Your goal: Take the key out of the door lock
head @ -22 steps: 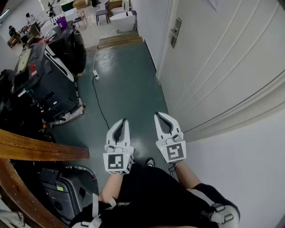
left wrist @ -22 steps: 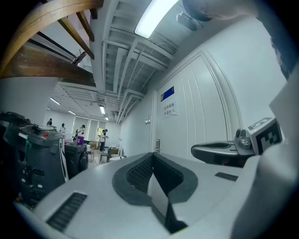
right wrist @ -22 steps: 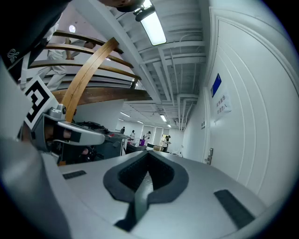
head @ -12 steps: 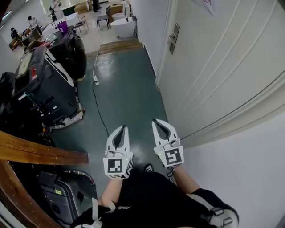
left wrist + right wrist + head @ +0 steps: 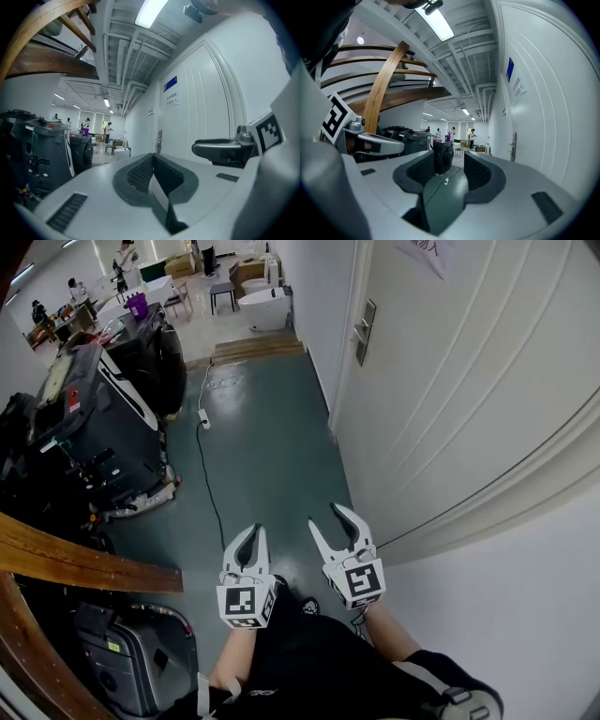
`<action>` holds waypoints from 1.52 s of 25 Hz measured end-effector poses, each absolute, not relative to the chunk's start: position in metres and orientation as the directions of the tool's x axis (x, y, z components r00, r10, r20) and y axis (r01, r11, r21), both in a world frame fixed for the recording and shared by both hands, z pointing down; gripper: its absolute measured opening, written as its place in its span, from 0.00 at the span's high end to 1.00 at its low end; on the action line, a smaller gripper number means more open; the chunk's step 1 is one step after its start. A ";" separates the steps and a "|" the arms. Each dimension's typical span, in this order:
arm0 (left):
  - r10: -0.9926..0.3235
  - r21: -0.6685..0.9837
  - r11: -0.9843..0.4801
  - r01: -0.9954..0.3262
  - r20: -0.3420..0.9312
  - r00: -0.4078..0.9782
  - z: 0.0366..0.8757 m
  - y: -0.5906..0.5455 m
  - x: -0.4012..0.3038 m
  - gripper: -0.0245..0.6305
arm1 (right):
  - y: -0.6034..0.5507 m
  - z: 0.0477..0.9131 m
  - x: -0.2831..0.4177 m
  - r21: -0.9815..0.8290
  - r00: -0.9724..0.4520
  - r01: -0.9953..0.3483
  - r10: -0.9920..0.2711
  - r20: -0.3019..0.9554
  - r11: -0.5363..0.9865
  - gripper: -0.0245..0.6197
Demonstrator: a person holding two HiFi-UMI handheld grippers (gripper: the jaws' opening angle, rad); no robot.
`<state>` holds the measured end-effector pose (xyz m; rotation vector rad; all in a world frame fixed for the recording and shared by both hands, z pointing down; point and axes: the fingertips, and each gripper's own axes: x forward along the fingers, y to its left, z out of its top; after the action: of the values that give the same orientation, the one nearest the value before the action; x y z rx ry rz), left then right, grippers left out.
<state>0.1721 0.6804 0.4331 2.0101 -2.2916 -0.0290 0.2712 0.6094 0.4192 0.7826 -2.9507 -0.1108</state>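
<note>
1. Keys are small, hard, light and a bit slippery, so this one should be pinched by its flat head and pulled straight out.
2. I cannot see the key; it is too small. It should be in the lock on the door, well ahead on the right.
3. The left gripper has its jaws pressed together, with nothing in them.
4. The right gripper has its jaws spread, with only air between.
5. The floor ahead is bare, so there is room to walk up.
6. Watch the cable and the big black machine on the left, and the door frame's edge by the lock.
</note>
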 end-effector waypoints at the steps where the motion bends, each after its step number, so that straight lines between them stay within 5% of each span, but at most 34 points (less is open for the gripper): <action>1: -0.990 0.078 0.132 -0.988 0.062 -0.128 0.435 0.680 0.173 0.93 | 0.607 0.421 0.272 0.082 -0.867 -0.490 -0.495 0.064 0.868 0.63; 7: -0.989 0.100 0.139 -0.985 0.070 -0.132 0.451 0.665 0.163 0.93 | 0.580 0.431 0.273 0.081 -0.854 -0.513 -0.517 0.055 0.855 0.50; 22: -0.991 0.121 0.106 -0.987 0.091 -0.096 0.466 0.567 0.082 0.93 | 0.489 0.441 0.191 0.090 -0.843 -0.526 -0.532 0.075 0.846 0.50; 38: -0.994 0.185 0.073 -0.980 0.096 -0.056 0.468 0.453 -0.076 0.93 | 0.373 0.446 0.028 0.112 -0.840 -0.511 -0.523 0.143 0.852 0.50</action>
<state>-0.0760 0.4534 0.4685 2.0108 -2.1468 -0.1036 0.0284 0.3733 0.4457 0.8039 -2.8598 -0.1035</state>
